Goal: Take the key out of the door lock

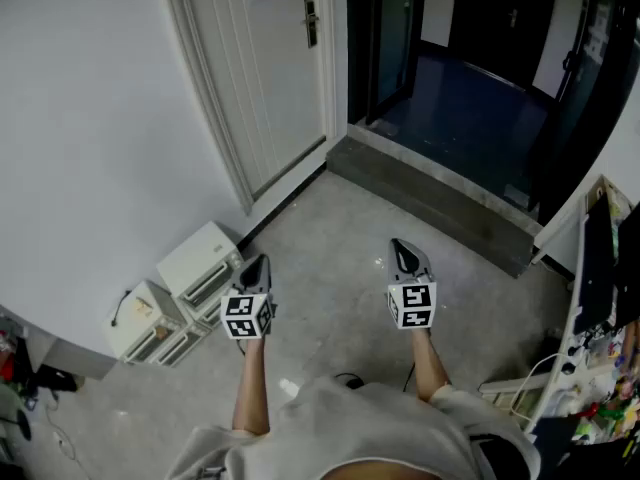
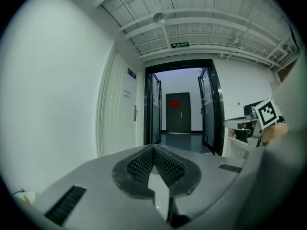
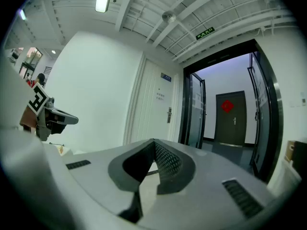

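The left gripper (image 1: pixel 259 259) and right gripper (image 1: pixel 401 244) both have jaws shut, holding nothing. One lock (image 1: pixel 311 23) sits on one door (image 1: pixel 265 78), far left; its key is too small to see. Two boxes (image 1: pixel 199 259) stand near left.

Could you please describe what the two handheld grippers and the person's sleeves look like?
Both the left gripper and right gripper are pale grey tapering shells with dark mesh-textured jaw pads, and each carries a white cube printed with black square markers. The person wears a light short-sleeved top.
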`<state>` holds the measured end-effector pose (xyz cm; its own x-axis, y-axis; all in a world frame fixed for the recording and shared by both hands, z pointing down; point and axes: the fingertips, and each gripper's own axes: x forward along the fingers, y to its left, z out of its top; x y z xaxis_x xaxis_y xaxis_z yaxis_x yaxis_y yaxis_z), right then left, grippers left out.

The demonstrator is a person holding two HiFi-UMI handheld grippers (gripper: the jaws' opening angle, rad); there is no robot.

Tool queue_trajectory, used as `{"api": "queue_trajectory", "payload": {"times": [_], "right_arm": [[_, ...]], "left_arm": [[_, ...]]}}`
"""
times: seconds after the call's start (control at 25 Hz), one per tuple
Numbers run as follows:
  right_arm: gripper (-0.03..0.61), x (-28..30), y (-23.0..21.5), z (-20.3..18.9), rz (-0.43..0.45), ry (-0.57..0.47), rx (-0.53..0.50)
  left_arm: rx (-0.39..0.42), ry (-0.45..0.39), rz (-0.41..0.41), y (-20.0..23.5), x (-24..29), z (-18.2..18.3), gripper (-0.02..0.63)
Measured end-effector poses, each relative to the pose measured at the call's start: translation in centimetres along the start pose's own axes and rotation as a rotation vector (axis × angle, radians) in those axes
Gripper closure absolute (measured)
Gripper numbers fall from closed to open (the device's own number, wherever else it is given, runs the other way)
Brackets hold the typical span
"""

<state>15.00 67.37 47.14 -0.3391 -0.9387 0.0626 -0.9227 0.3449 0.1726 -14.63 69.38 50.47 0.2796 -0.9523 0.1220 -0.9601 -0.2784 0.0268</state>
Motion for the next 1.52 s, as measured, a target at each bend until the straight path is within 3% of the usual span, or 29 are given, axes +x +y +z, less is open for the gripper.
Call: {"api": "queue_trajectory", "payload": {"times": [1.12, 1.52], "right_arm": [[0.555, 0.2, -6.3, -3.7, 0.08, -0.003, 0.023], [0.555, 4.3, -6.6, -3.6, 0.093, -0.004, 0.007]], "left_arm": [[0.018, 0.038, -0.018, -8.3, 6.1, -1.3, 0.595], [0.019, 0.04, -0.025, -6.8, 10.2, -1.4, 0.595]]}}
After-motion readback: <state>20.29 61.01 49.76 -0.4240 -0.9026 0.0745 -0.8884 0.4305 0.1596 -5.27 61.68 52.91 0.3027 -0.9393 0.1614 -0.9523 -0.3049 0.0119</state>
